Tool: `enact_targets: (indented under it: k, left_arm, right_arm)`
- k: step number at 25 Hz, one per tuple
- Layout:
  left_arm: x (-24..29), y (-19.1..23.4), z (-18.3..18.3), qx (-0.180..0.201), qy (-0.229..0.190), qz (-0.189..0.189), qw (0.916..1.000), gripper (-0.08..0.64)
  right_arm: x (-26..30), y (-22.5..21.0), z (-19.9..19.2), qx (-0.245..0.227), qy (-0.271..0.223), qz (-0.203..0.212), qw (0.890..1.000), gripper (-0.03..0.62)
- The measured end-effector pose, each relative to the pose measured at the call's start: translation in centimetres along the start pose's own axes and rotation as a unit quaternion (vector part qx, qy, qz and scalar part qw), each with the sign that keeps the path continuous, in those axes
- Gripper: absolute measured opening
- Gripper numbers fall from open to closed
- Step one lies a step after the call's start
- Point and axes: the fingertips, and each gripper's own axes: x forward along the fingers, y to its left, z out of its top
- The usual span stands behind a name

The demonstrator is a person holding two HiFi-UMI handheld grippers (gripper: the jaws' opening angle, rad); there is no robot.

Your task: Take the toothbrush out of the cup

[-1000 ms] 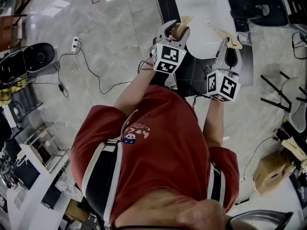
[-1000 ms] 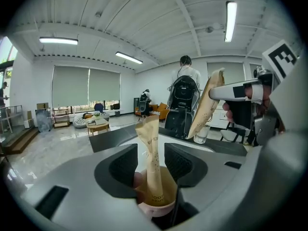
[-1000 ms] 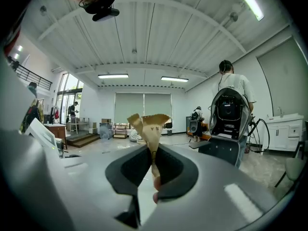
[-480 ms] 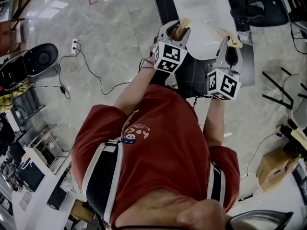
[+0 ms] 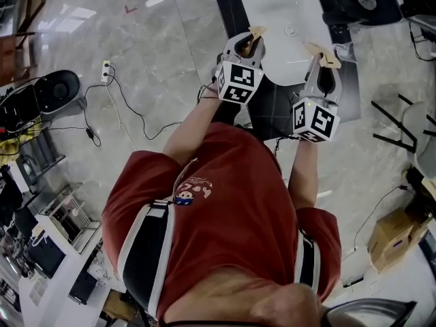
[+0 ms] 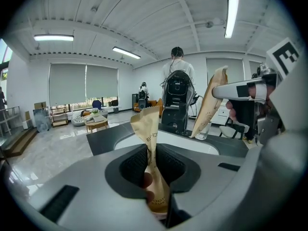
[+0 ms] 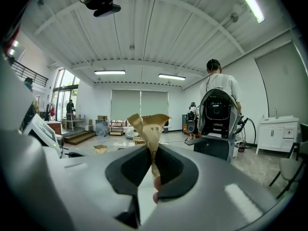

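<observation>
Between just-closed left tongs, tan paper packet.

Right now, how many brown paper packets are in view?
2. One brown paper packet stands between the jaws of the left gripper, which have just been closing on it. The second packet is pinched in the right gripper. More may be hidden.

Left gripper: the jaws, wide apart a second ago, have just been closing and now pinch the tan crumpled paper wrapper that stands between them. The head view, taken from behind and above, shows this narrowing only faintly, if at all.
</observation>
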Motion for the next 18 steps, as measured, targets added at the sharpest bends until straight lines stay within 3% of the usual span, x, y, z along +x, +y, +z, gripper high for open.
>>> enact_targets:
  k: [18]
  left_arm:
    - [-3.6,-0.3,4.3,0.017,-0.066,0.021,0.9975,0.054]
  right_arm:
    - [-2.7,-1.5,1.9,0.012,-0.039,-0.010,0.999,0.035]
